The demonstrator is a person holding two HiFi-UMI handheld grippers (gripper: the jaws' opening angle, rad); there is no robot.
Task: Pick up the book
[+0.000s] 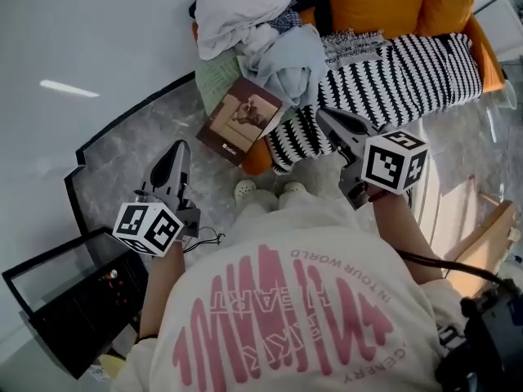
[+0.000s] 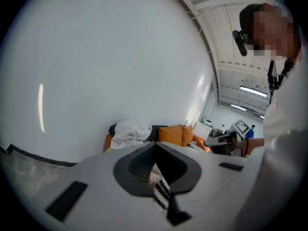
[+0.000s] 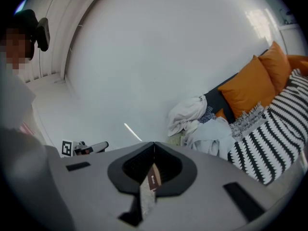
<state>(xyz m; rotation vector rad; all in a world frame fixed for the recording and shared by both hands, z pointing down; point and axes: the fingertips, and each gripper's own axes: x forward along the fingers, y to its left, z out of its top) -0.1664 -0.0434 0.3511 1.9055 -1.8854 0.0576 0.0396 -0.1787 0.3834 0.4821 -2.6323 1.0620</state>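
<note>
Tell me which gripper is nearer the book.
Left, narrowly, judging by the head view. The left gripper ends just off the lower-left corner of the book; the right gripper hangs off its right side, over the striped blanket, slightly farther.

The orange sofa [image 1: 484, 49] at 1 o'clock carries two cushions [image 1: 376, 2] at its back, a striped blanket [image 1: 409, 72] at 2 o'clock, heaped clothes [image 1: 253, 23] at 12 o'clock, and the book [image 1: 243, 119] at its front edge, beside the marbled floor [image 1: 131, 149].
</note>
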